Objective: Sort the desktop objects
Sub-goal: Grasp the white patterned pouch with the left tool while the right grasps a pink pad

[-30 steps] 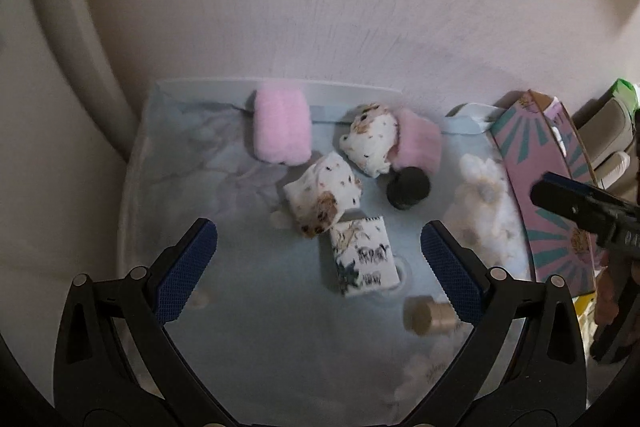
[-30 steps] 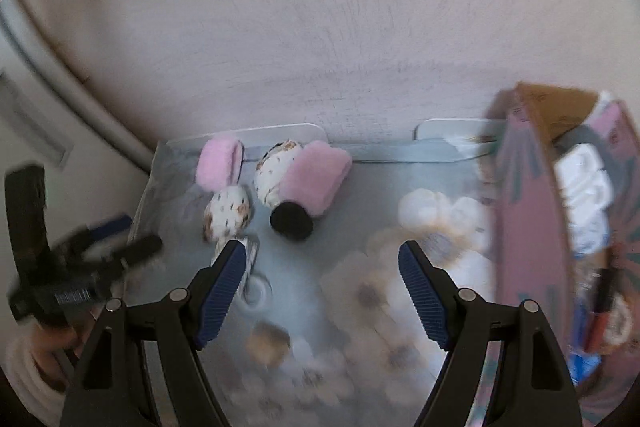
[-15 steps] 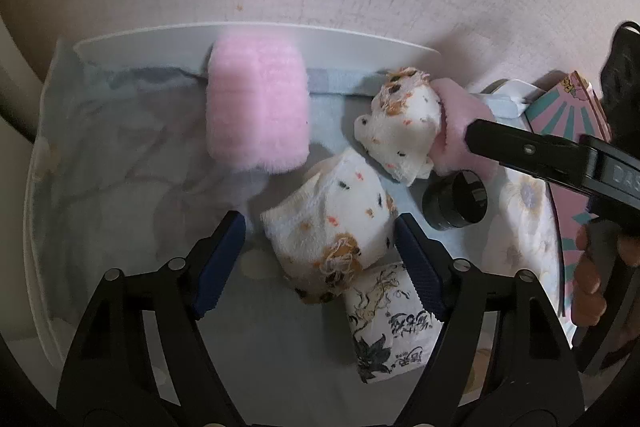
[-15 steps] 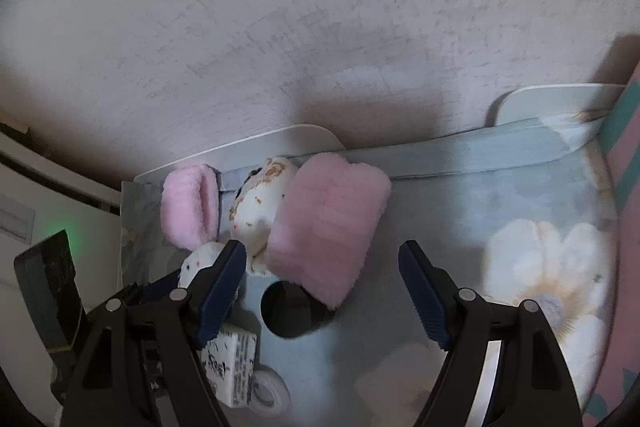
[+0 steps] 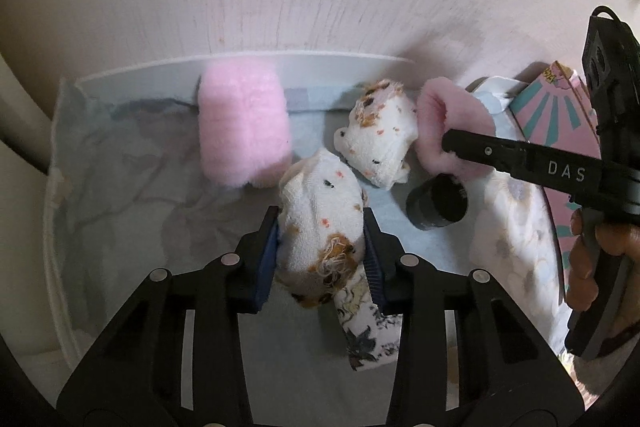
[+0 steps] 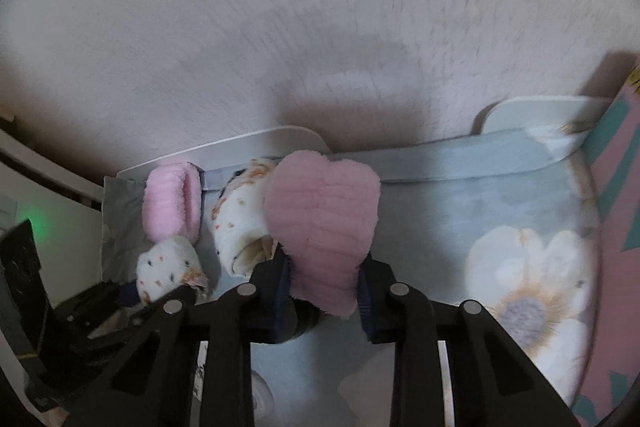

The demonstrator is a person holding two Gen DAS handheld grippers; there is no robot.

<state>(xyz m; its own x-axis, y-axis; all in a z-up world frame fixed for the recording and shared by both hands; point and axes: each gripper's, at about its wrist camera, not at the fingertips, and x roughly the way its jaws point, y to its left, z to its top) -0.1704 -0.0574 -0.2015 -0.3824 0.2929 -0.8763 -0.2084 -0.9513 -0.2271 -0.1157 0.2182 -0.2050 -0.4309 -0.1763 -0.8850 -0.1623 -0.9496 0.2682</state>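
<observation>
In the left wrist view my left gripper has its jaws closing on a white speckled sock roll, and the blue pads press its sides. A fluffy pink roll and a second speckled roll lie behind it. In the right wrist view my right gripper has its jaws closing on another fluffy pink roll, squeezed between the pads. That pink roll also shows at the right of the left wrist view, with the right gripper's finger across it.
All lie in a white-rimmed tray lined with pale blue flowered cloth, against a wall. A black cylinder and a patterned little box sit near the held rolls. A pink and teal box stands at the right.
Both grippers came down into the tray and their jaws went from wide apart to pressing on a roll each: the left on the speckled one, the right on the pink one.
</observation>
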